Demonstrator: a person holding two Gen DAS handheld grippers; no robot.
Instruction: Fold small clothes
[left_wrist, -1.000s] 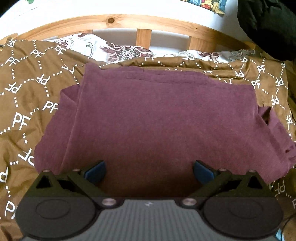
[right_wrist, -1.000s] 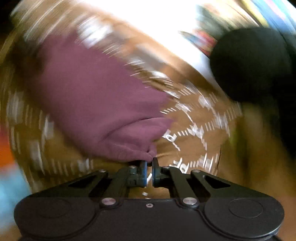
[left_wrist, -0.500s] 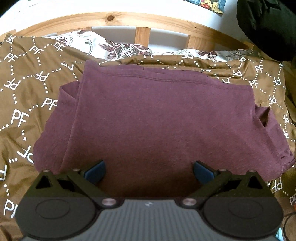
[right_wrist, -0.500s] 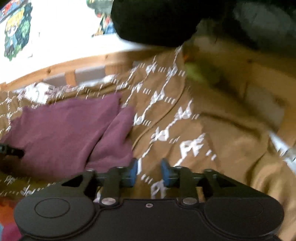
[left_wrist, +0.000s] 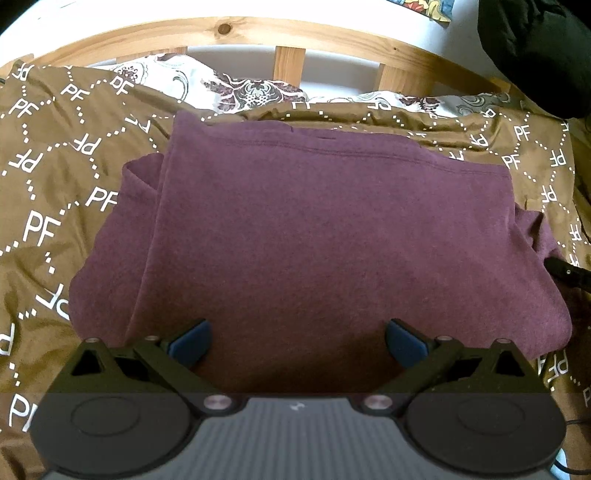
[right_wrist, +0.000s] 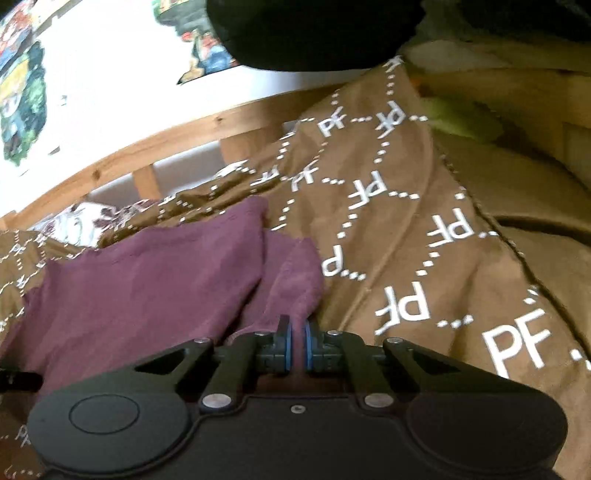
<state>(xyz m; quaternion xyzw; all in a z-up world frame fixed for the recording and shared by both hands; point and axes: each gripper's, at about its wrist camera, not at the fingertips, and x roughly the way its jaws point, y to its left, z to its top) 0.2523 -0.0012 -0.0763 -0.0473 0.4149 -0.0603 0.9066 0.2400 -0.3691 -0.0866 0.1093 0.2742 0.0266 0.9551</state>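
Folded shirt (left_wrist: 314, 236) flat on bedspread (left_wrist: 48, 206), pillow (left_wrist: 243, 90) and bed frame (left_wrist: 221, 31) behind. Left gripper (left_wrist: 297, 341) over shirt's near edge, jaws wide apart. Right gripper (right_wrist: 297, 338) at shirt's right corner (right_wrist: 295, 280), fabric between closed jaws.

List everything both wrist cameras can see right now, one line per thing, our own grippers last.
Maroon T-shirt: one, maroon, partly folded, lying on the bedspread in front of both grippers.
Bedspread: one, brown with white PF lettering and dotted lines, covering the bed.
Floral pillowcase: white with dark purple pattern, at the head of the bed behind the shirt; count unclear.
Wooden headboard: one, light pine with slats, at the far end.
Black garment: one, black, upper right of the bed.
Colourful posters: a few, multicoloured, on the white wall.
Left gripper: one, black with blue pads, open over the shirt's near edge.
Right gripper: one, black with blue pads, shut on the shirt's right-side fold.
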